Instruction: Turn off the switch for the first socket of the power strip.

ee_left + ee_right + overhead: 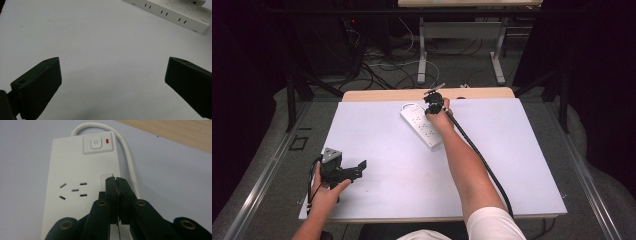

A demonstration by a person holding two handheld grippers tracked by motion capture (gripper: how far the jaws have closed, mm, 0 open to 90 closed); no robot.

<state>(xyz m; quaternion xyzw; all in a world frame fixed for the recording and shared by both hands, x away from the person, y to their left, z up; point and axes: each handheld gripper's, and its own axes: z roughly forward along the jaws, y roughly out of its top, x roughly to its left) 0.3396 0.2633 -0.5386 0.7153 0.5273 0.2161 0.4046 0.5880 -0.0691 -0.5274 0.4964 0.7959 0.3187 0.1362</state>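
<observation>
Grey floor (452,70), tangled cables (377,65), second table (462,30)

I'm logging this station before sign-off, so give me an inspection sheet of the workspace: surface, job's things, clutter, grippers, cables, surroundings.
Surface: white sheet on a wooden table.
Job's things: white power strip lying flat at the far middle; its switch has a red light beside it.
Clutter: nothing seen.
Grippers: right gripper shut, tips over the strip's top face; left gripper open, near the front left edge, nothing between its jaws.
Cables: strip's white cord loops off its far end; black gripper cable runs along the right forearm.
Surroundings: cables on the floor, another table's legs beyond.
</observation>
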